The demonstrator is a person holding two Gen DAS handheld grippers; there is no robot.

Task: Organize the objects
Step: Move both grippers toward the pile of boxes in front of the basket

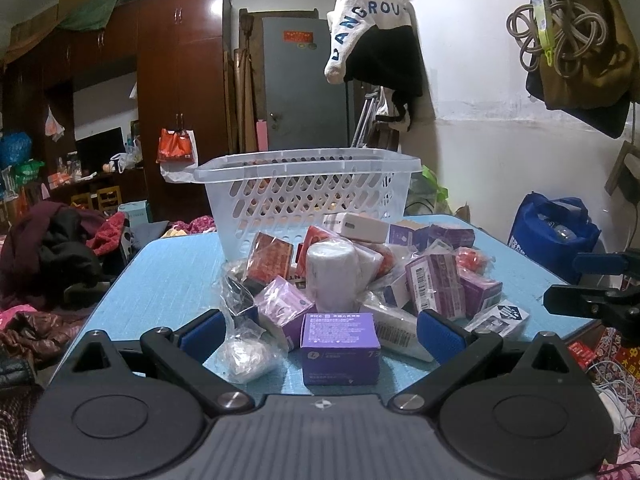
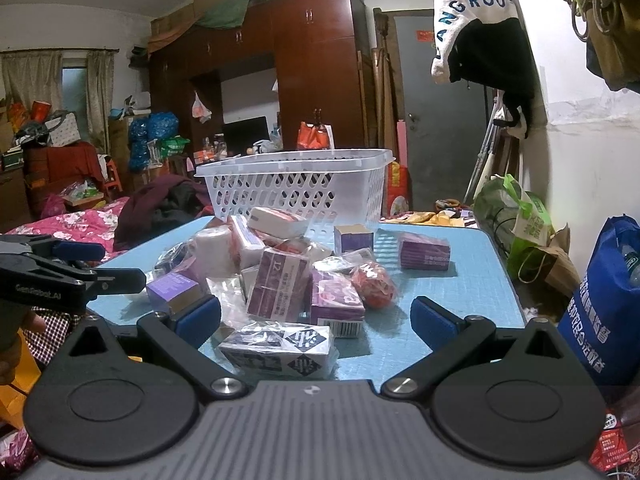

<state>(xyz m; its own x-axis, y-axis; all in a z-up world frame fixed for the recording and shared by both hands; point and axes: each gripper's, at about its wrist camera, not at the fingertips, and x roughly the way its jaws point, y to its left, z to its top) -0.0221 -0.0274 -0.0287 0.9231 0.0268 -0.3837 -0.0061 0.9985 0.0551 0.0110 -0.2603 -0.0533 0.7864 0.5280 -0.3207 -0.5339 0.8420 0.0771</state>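
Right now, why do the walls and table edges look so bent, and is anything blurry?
Left wrist view: fisheye bending, dark corners; the purple box is fairly sharp. Right wrist view: same curving, the white basket clear, the blue bag stretched at the edge.

Small boxes and packets (image 1: 360,280) heaped loosely — just before an upright white slotted basket (image 1: 308,188)

Both wrist views look low across the worktop (image 1: 168,280) from its near edge, sharing the basket (image 2: 296,184).
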